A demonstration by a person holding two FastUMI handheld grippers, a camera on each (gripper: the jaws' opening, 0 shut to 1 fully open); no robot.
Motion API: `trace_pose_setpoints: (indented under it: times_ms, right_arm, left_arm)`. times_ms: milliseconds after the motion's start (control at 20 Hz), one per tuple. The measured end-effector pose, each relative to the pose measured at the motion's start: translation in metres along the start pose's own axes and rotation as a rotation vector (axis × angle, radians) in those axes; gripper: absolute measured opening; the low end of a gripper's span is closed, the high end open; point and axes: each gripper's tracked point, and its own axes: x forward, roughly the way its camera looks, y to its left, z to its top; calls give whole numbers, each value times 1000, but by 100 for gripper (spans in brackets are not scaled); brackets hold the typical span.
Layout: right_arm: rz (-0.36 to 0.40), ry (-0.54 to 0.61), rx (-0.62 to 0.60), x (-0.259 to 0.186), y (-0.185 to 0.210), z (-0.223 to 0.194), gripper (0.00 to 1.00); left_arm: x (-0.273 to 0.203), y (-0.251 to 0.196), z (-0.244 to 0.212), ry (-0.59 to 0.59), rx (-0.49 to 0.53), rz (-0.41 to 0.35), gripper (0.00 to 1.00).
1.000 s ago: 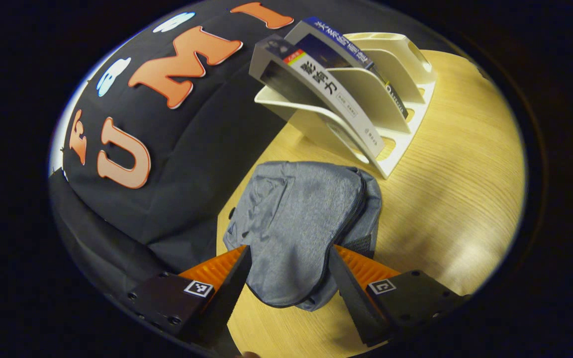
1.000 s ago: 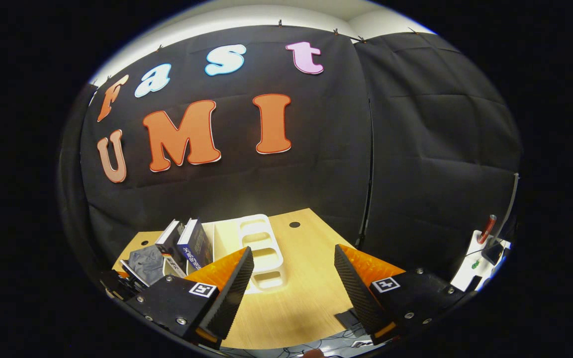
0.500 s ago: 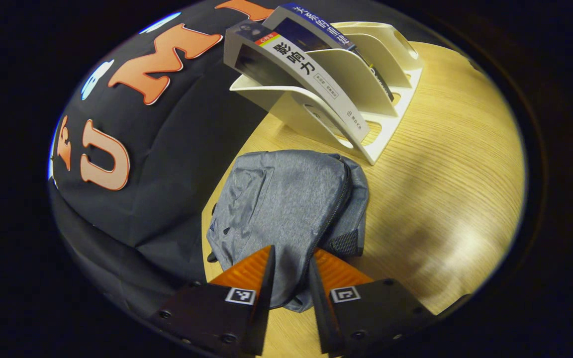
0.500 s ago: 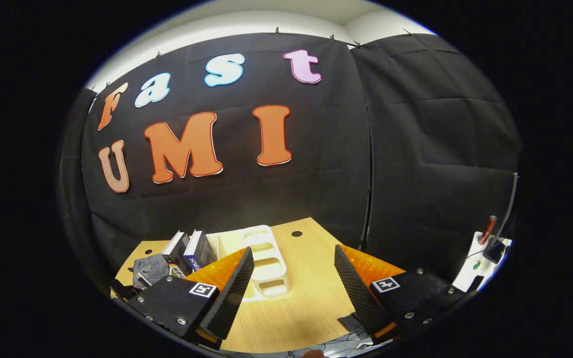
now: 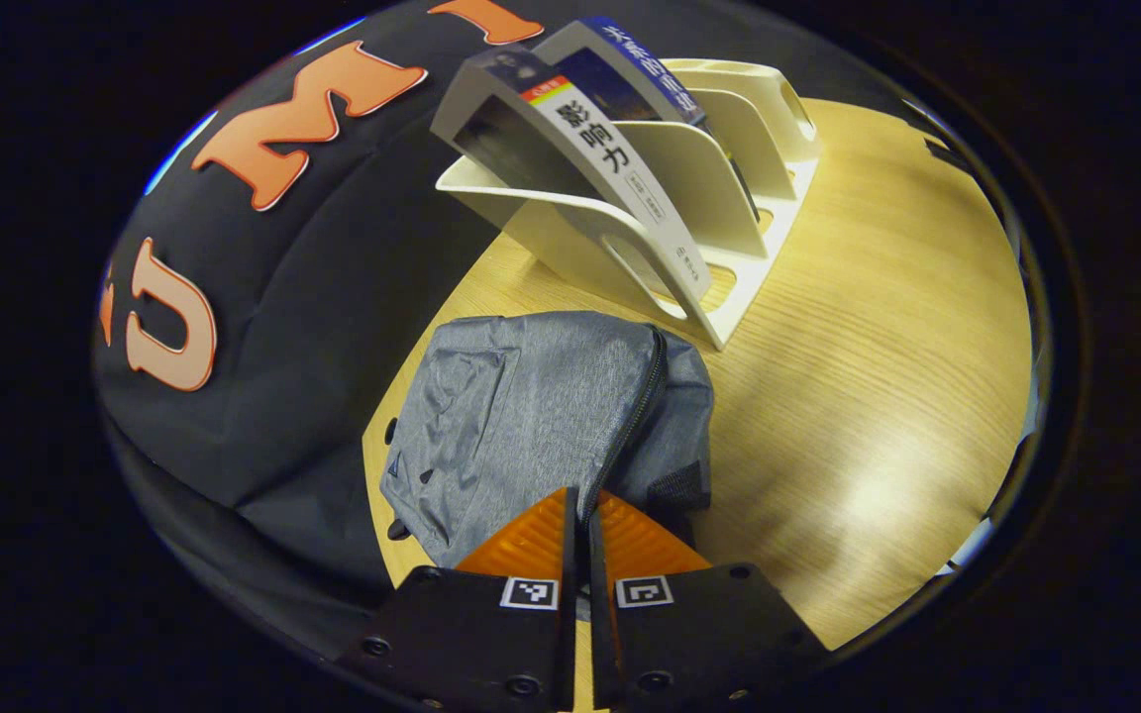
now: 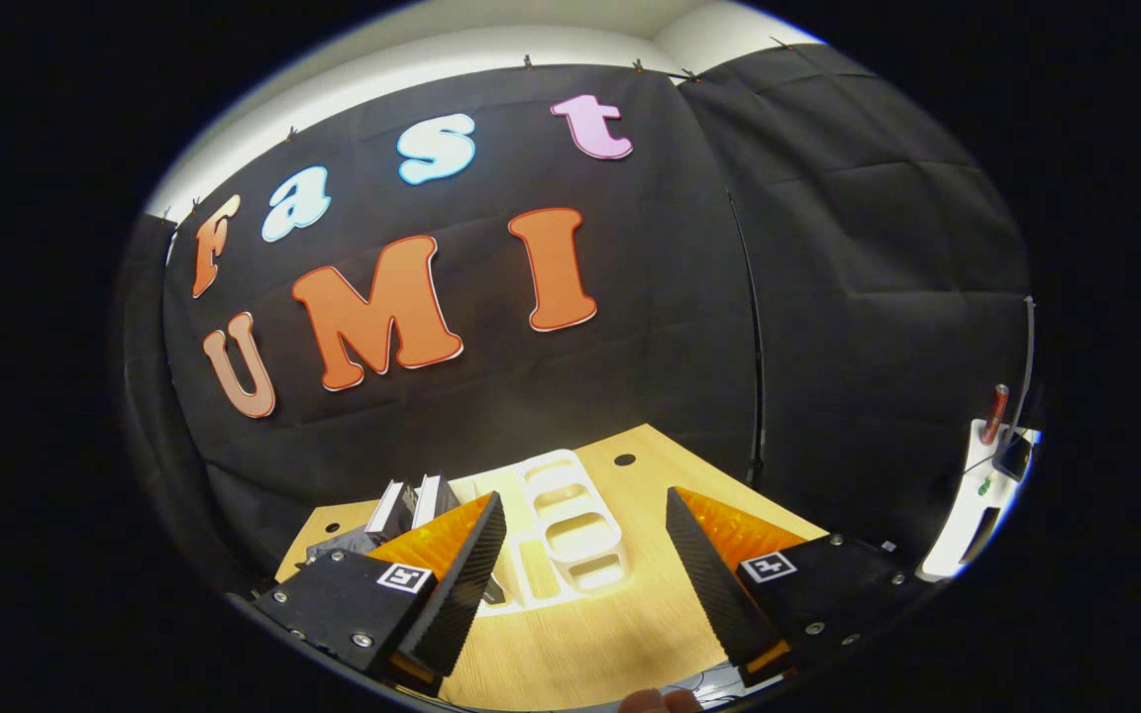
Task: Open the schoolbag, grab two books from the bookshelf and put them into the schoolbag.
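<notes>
So in the right gripper view the right gripper (image 6: 585,555) sits above the near edge of the wooden table (image 6: 620,624) with its jaws spread wide and nothing between them. Past the jaws there's a white bookshelf (image 6: 570,525) standing on the table with empty slots on this side, two books (image 6: 412,503) standing upright in its far-left slots, and a bit of grey schoolbag (image 6: 348,543) peeking out just left of those, partly hidden behind the left finger. Off to the far right, beyond the black cloth wall, there's a white stand (image 6: 972,495) with a red thing on top, too small to make out.
</notes>
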Motion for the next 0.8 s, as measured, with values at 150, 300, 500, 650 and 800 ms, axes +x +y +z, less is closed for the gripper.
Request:
trace_pose_setpoints:
  times_ms: [150, 300, 500, 650, 800]
  right_arm:
    - [16, 9, 11, 7, 13, 7, 97]
    - [47, 22, -3, 11, 33, 18, 97]
    - [118, 30, 14, 8, 82, 50, 97]
    - [149, 10, -16, 10, 120, 80, 97]
    - [152, 10, -80, 19, 159, 102, 97]
  left_arm:
    - [-17, 18, 8, 2, -6, -48, 6]
    - [-33, 48, 25, -20, -46, -71, 3]
    - [-55, 88, 42, -16, -103, -145, 1]
    - [-54, 115, 54, -38, -105, -198, 0]
    - [-50, 130, 60, -54, -116, -280, 0]
